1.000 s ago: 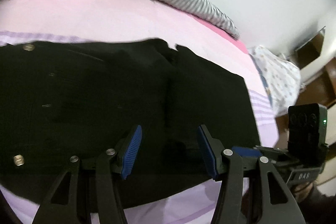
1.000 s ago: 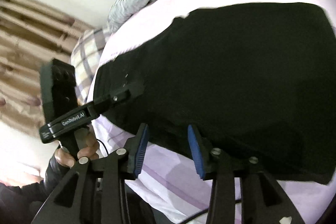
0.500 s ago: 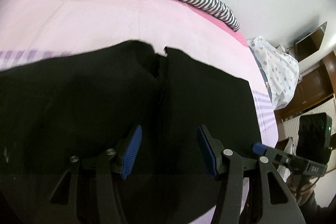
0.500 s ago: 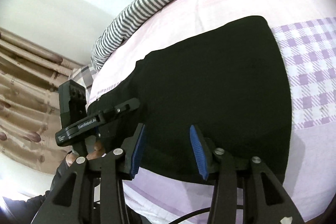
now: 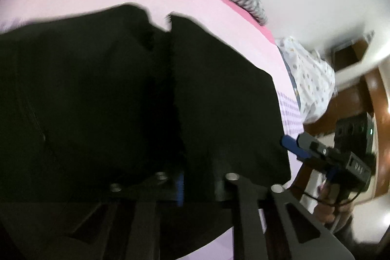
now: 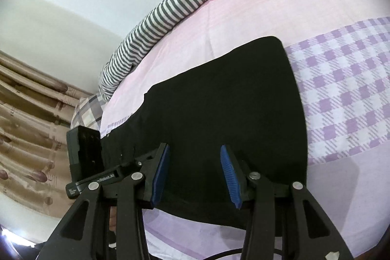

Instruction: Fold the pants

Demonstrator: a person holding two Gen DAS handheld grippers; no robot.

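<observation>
My left tongs pinch the near edge of the black pants; my right tongs hang open over their other end.

The pants lie flat across the pink and lilac bed sheet and fill the middle of both views, dark and soft. I judge them light and limp, with no stiffness, so a lifted part will sag and the layers can slide on each other. My left gripper is closed at the lower centre of its view, and black cloth seems caught between the pads, though blur hides the exact contact. My right gripper stands apart, with its blue pads over the cloth near its lower edge, and it grips nothing. I think the best hold is at the hem or corner, through all layers together. The striped blanket lies far off at the upper edge.
</observation>
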